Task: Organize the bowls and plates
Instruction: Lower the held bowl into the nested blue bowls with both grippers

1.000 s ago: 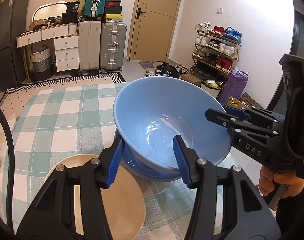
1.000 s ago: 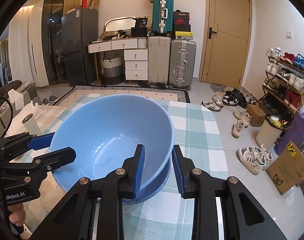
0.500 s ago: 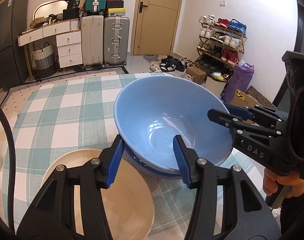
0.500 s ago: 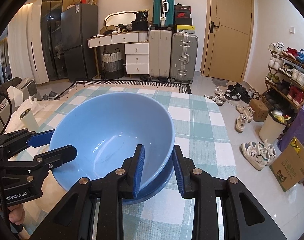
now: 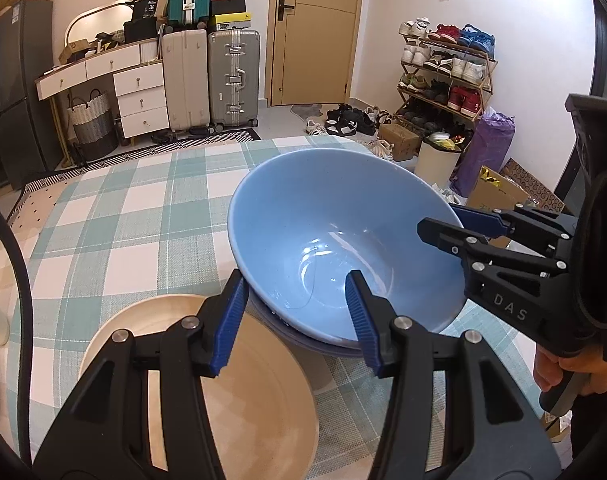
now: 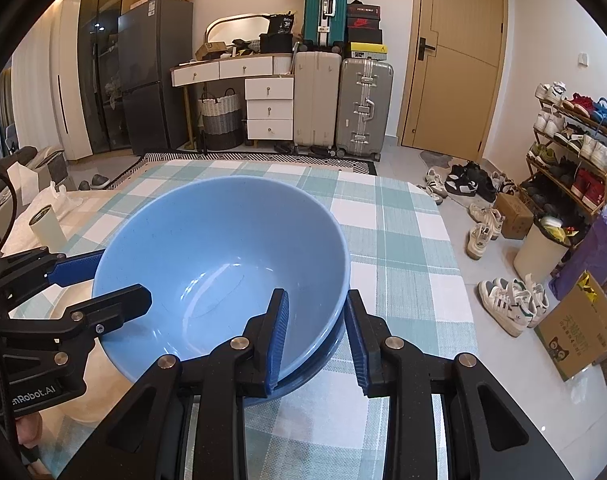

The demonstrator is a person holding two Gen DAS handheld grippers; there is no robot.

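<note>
A large light-blue bowl (image 5: 335, 240) hangs tilted just over the checked table, gripped at opposite sides of its rim. My left gripper (image 5: 295, 320) is shut on the near-left rim, one finger inside the bowl and one outside. On the far-right rim my right gripper (image 6: 316, 332) is shut the same way. Each shows in the other's view: the right gripper (image 5: 439, 220) and the left gripper (image 6: 119, 280). Right under the held bowl sits a second blue bowl (image 5: 303, 344), mostly hidden; I cannot tell whether they touch. A beige plate (image 5: 263, 400) lies beside them.
The green-and-white checked cloth (image 5: 143, 220) covers the table, whose right edge drops to a floor strewn with shoes (image 6: 499, 308). A paper roll (image 6: 45, 226) and white wrapping sit at the table's far left. A hand (image 5: 563, 368) holds the right gripper's handle.
Both grippers have sunk toward the table with the blue bowl between them. Less of the lower blue bowl shows, and the beige plate looms larger.
</note>
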